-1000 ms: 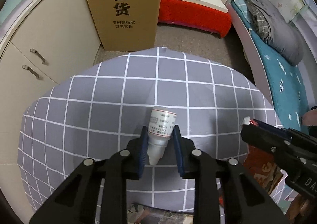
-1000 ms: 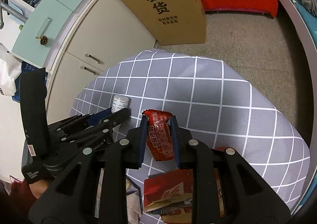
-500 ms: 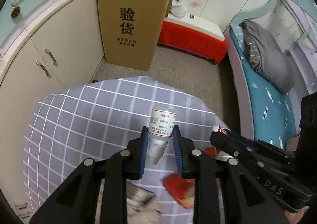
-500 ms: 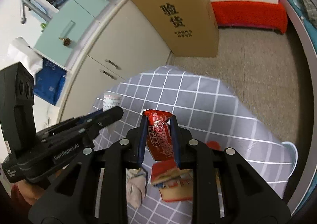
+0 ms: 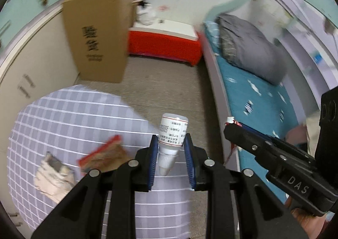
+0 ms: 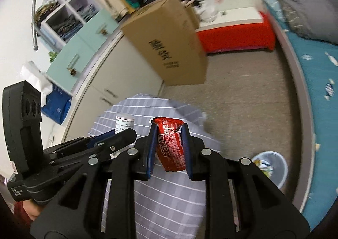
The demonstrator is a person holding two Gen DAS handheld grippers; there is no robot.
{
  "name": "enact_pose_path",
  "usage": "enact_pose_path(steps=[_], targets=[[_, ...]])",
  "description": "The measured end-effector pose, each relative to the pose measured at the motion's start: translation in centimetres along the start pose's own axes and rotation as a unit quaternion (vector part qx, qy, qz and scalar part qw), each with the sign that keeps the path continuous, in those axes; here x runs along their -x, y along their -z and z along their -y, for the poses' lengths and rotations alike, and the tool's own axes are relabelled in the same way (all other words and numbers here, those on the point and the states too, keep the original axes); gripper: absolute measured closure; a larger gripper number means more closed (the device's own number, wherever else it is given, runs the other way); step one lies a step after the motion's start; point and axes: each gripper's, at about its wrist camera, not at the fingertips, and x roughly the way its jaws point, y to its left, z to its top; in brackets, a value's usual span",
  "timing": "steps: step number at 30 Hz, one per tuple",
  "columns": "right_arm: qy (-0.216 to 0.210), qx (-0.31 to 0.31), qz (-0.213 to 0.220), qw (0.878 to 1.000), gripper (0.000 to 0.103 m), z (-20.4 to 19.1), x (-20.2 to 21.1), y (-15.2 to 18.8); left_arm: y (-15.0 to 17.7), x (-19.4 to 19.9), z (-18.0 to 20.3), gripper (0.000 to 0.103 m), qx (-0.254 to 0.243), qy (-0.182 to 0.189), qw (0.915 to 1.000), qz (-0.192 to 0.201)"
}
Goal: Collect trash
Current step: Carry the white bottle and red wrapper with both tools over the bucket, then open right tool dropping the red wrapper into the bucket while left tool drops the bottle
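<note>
left gripper (image 5: 170,154) fingers clamped on small white bottle (image 5: 172,135) at neck, rigid, light, slick. right gripper (image 6: 168,150) fingers pinching red wrapper (image 6: 170,144) mid-body, soft, crinkly. both above tabletop (image 5: 63,112); waste bin (image 6: 269,168) on floor, near right.

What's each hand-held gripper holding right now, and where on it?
Left hand-held gripper: small white bottle, pinched at its lower body near the nozzle. Right hand-held gripper: red snack wrapper, clamped across its middle.

Home bedroom (bed (image 5: 253,91), wardrobe (image 6: 118,74))
</note>
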Motion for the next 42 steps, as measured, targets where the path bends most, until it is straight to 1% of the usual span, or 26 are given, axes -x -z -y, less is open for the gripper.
enact_pose_path(steps=[3,8,14,19,28,29,30,31,42], targets=[[0.018,-0.013,0.017,1.000,0.080,3.3,3.7,1.0,0.9,0.0,5.1,0.079,-0.031,0.015,0.9994,0.000],[0.043,-0.032,0.038,0.998,0.080,7.4,8.1,2.5,1.9,-0.6,11.5,0.079,-0.071,0.031,0.9970,-0.005],[0.069,-0.052,0.056,0.995,0.080,11.4,12.0,4.0,2.9,-1.4,16.9,0.079,-0.107,0.040,0.9934,-0.010],[0.081,-0.063,0.063,0.993,0.080,13.4,13.3,4.5,3.4,-2.0,19.3,0.079,-0.125,0.046,0.9910,-0.016],[0.093,-0.077,0.074,0.990,0.076,15.6,14.2,4.3,2.9,-2.7,21.3,0.079,-0.138,0.047,0.9891,-0.022],[0.096,-0.080,0.073,0.989,0.071,15.8,14.3,4.3,2.9,-2.8,21.5,0.079,-0.139,0.047,0.9890,-0.023],[0.097,-0.082,0.073,0.989,0.058,16.0,14.3,4.3,2.9,-2.8,21.8,0.079,-0.139,0.047,0.9888,-0.024],[0.097,-0.084,0.075,0.989,0.053,16.0,14.4,4.3,2.8,-2.9,21.9,0.079,-0.140,0.048,0.9887,-0.025],[0.099,-0.092,0.091,0.987,0.053,16.5,15.8,4.3,2.6,-3.1,24.1,0.079,-0.158,0.049,0.9859,-0.025]])
